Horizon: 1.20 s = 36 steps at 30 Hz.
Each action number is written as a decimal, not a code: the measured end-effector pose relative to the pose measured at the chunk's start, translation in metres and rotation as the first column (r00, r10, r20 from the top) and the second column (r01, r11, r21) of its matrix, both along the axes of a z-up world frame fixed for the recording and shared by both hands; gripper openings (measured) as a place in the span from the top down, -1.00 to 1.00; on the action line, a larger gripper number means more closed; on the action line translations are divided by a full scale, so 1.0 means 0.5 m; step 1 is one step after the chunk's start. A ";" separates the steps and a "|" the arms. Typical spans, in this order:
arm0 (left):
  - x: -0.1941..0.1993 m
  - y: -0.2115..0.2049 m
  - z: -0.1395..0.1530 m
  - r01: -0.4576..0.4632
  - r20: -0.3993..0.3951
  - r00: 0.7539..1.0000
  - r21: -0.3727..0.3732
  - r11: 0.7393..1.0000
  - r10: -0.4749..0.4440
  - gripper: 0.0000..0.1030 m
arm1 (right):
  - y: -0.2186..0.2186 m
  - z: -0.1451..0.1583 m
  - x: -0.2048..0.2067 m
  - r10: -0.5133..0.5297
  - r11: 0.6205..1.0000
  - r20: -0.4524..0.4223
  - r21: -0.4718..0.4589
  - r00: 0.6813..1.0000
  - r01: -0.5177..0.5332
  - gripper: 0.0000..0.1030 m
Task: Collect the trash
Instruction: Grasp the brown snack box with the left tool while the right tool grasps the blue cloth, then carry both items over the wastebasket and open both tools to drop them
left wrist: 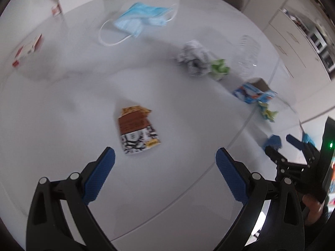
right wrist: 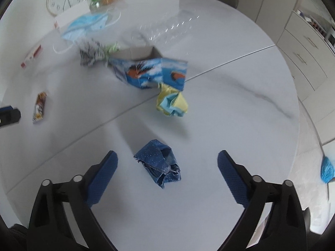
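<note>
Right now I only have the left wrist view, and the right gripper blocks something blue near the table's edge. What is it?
Observer: A crumpled dark blue wrapper with pale dots, lying by itself on the table.
Operator: Is the right gripper on it yet?
Observer: No. The right gripper is open, with the wrapper ahead between its fingers and neither pad touching it.
Operator: What sits just beyond the wrapper?
Observer: A yellow paper wad with a light blue fold showing, right in front of the blue carton.
</note>
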<state>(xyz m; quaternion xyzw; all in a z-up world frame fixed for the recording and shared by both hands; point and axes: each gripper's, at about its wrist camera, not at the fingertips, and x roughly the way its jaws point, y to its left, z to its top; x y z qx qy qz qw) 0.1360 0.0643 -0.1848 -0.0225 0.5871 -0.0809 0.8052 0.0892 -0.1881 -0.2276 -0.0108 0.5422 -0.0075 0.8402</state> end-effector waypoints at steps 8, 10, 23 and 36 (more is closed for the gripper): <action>0.039 0.027 -0.045 -0.059 -0.037 0.997 0.031 0.998 0.061 -0.80 | 0.001 -0.017 0.002 0.012 1.000 -0.063 0.011 0.998 -0.012 0.22; 0.048 0.028 -0.055 -0.065 -0.046 0.997 0.036 0.997 0.067 -0.80 | -0.008 -0.012 0.002 0.001 0.999 -0.069 0.037 0.998 0.002 0.26; 0.087 0.035 -0.093 -0.087 -0.067 0.994 0.069 0.994 0.091 -0.08 | -0.047 0.071 -0.027 -0.043 0.991 -0.015 0.125 0.999 0.044 0.28; 0.053 0.024 -0.046 -0.041 -0.052 0.998 -0.001 0.999 0.041 0.33 | -0.083 0.113 -0.090 -0.130 0.975 0.039 0.187 0.991 0.120 0.28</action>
